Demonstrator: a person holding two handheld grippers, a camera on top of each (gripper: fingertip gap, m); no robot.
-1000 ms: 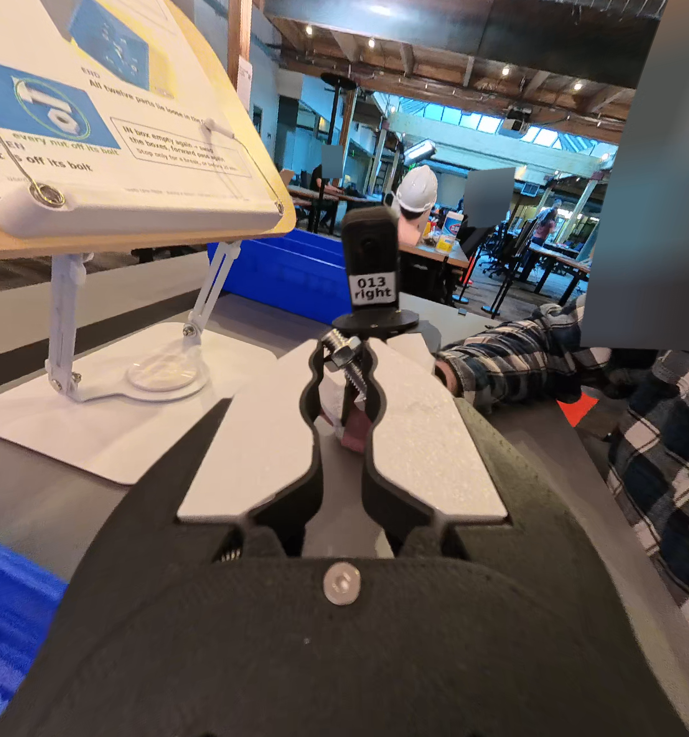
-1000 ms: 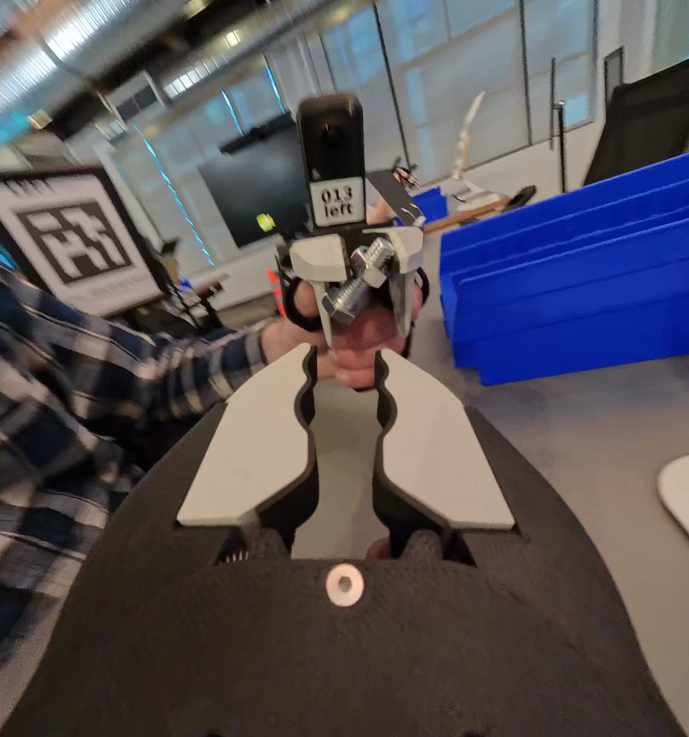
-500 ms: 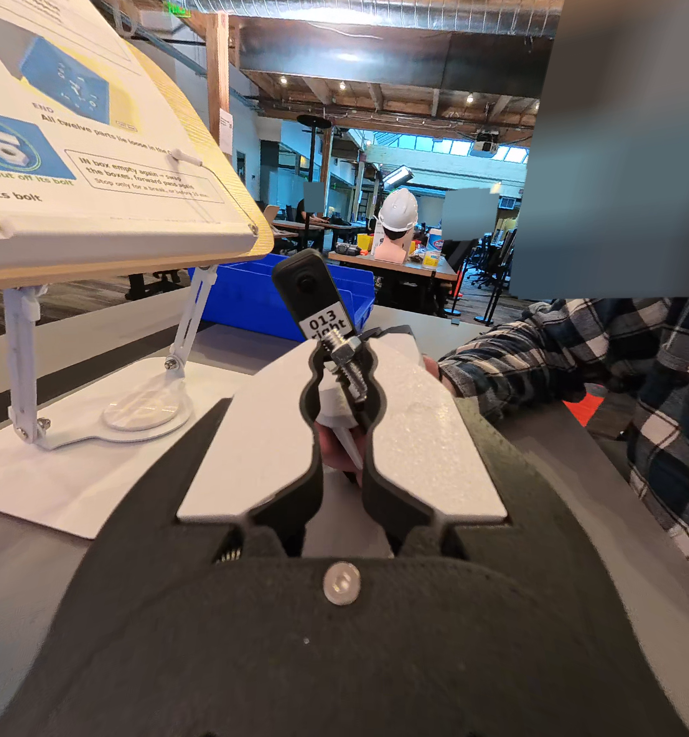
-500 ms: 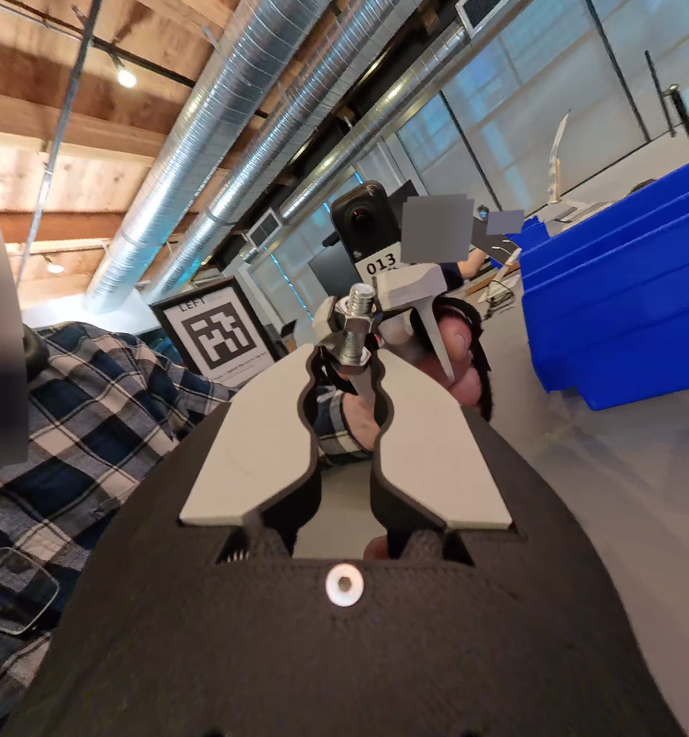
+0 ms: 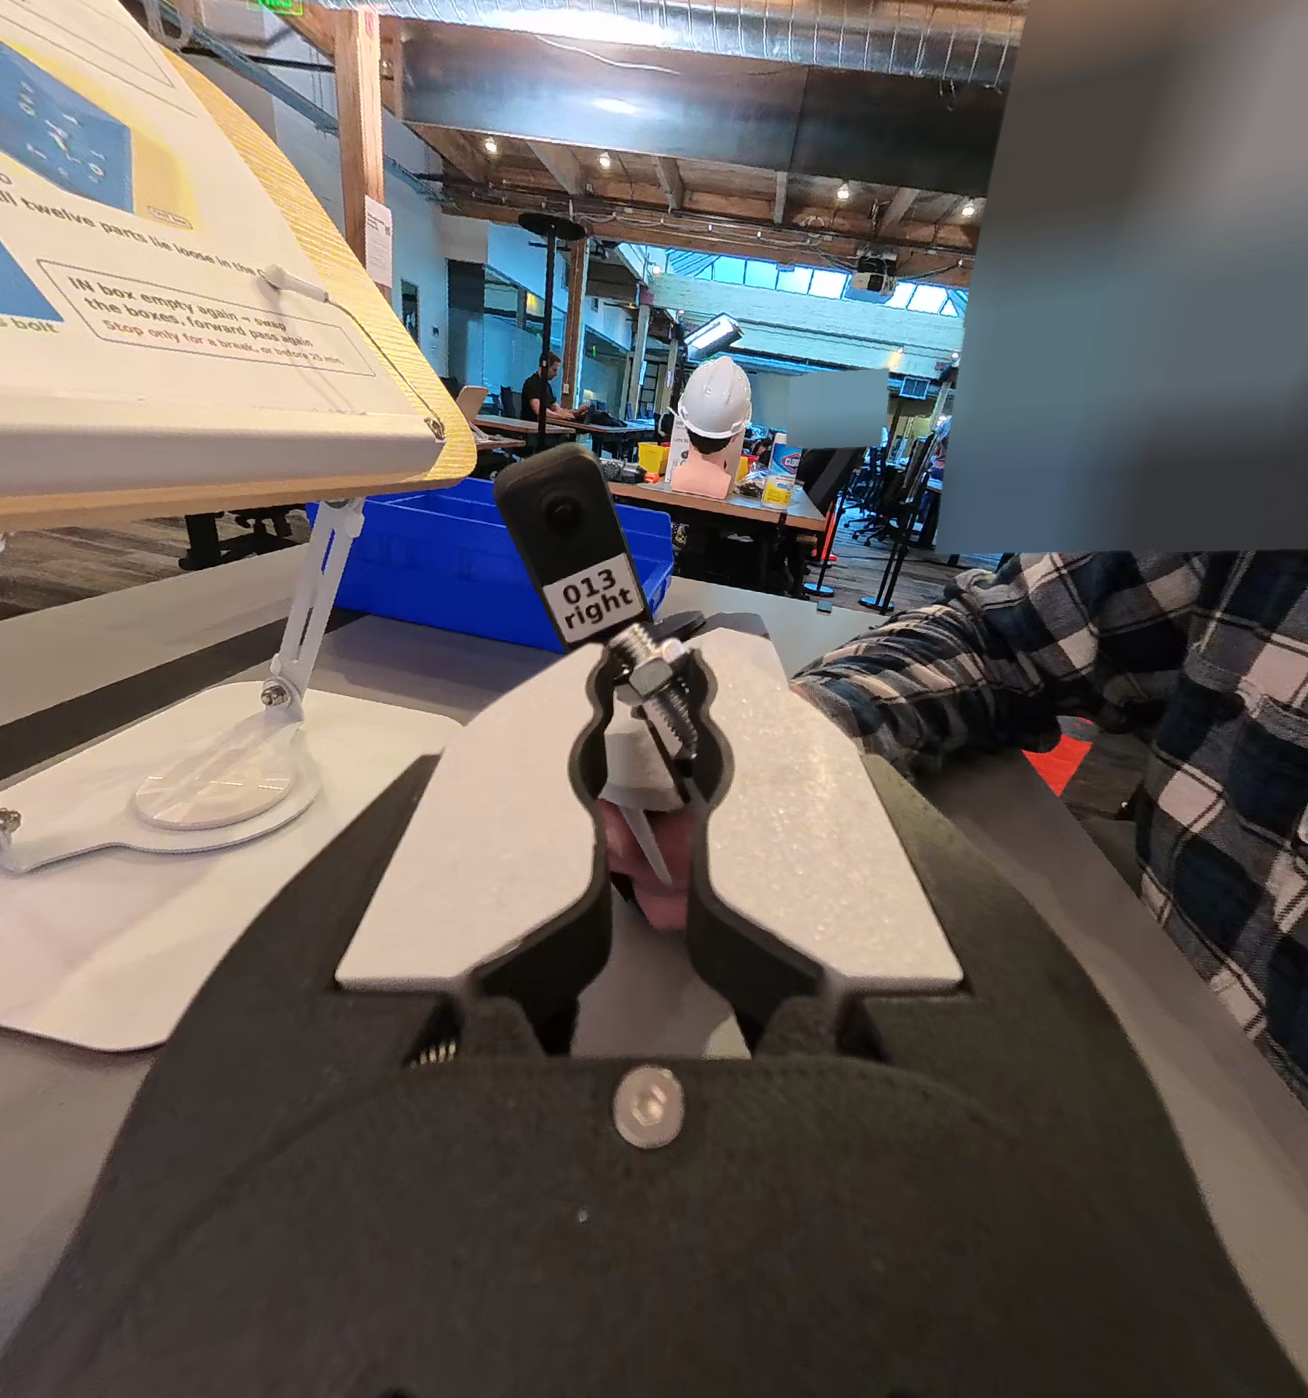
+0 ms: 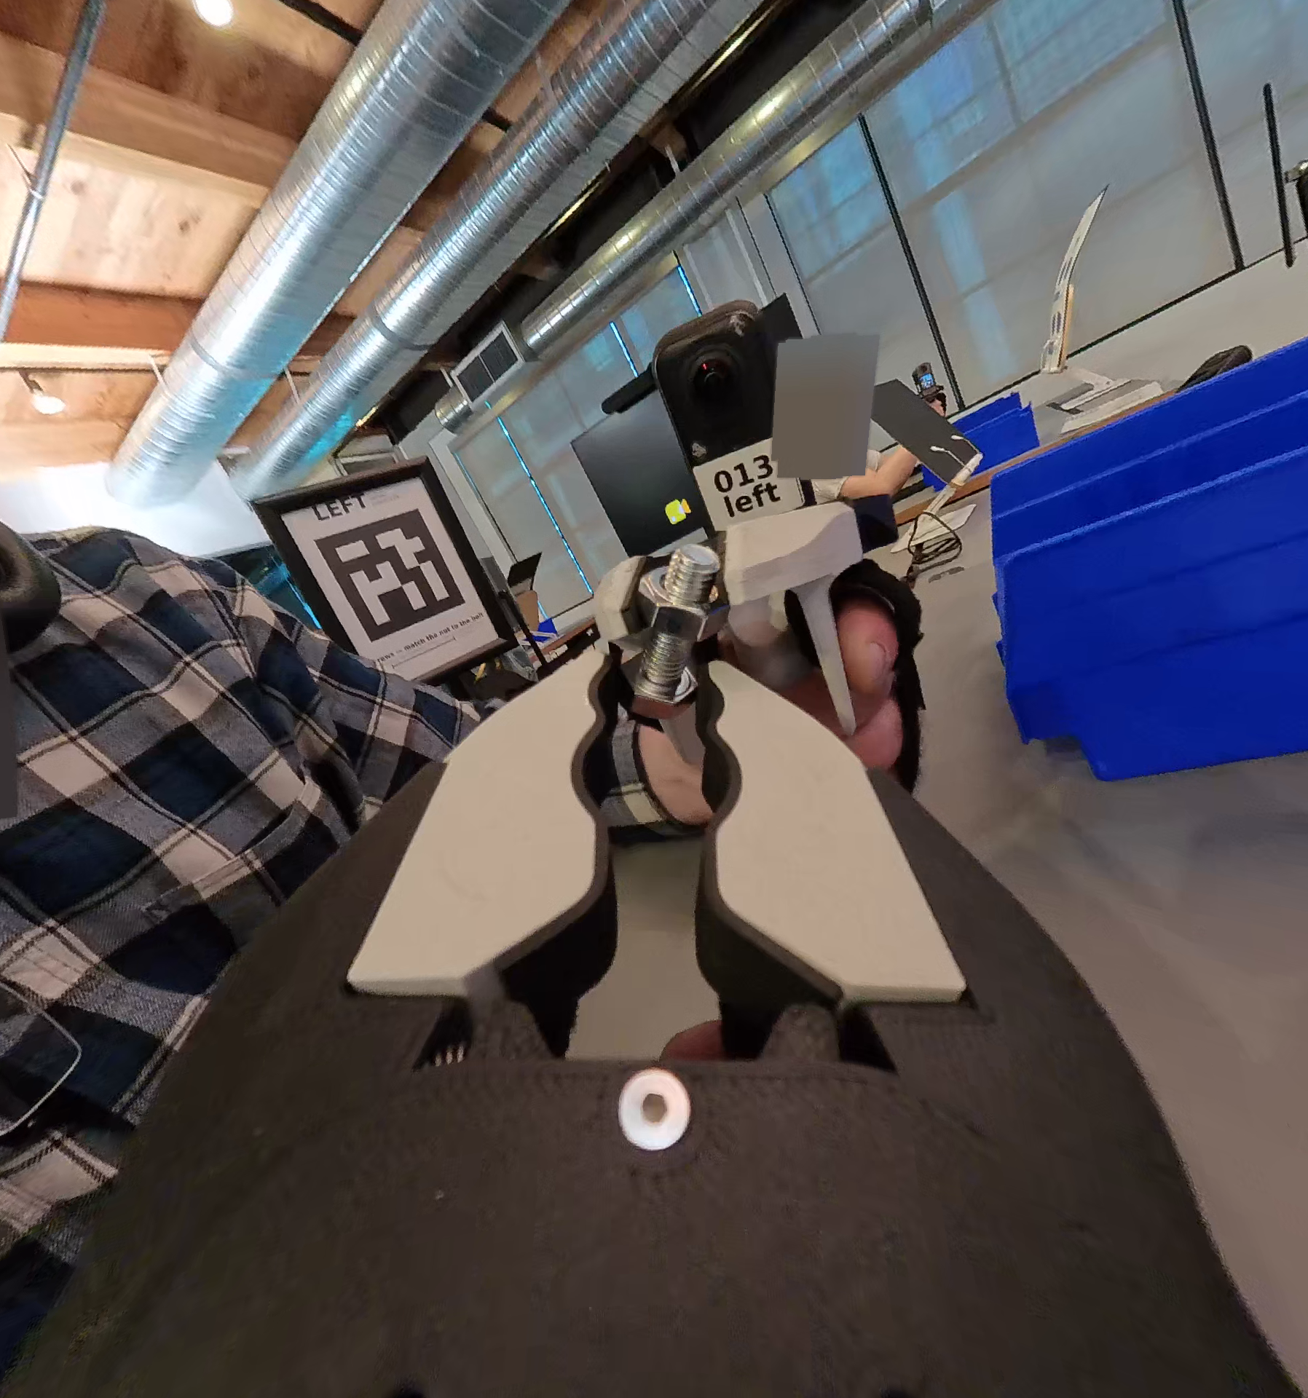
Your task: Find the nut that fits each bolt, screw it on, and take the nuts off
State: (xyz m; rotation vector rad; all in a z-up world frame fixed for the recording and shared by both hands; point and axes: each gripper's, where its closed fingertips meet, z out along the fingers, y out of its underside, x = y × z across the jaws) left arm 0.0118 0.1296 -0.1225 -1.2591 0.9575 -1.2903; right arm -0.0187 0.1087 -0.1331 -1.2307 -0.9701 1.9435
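Above the grey tabletop [image 5: 424,666], between the two facing tools, a silver threaded steel bolt [image 6: 670,643] hangs in the air with a silver hexagonal steel nut [image 6: 670,605] partway along its shank. The left tool [image 6: 670,605] pinches the nut by its flats, its white fingers [image 6: 617,605] pressed on either side. The right tool [image 6: 655,700] is closing around the bolt's hexagonal head; in the right wrist view the head sits at its fingertips, and they look to be bearing on it, though I cannot be sure the pads press fully.

To do this step well, the right tool should bite squarely on two opposite flats of the head, not on the corners, before any turning. The bolt's axis should stay in line with the nut, so the thread runs free and does not bind. The left tool should hold the nut firm while the right turns in short, even twists, re-gripping without pulling along the shank. Whether the nut is going on or coming off I cannot judge from this moment.

Compared with a second ago, the right tool has narrowed and come up to the bolt, which then stood clear beyond its spread fingers. The bolt has also swung from pointing towards the right camera to standing nearly upright. The left tool's hold on the nut is unchanged.
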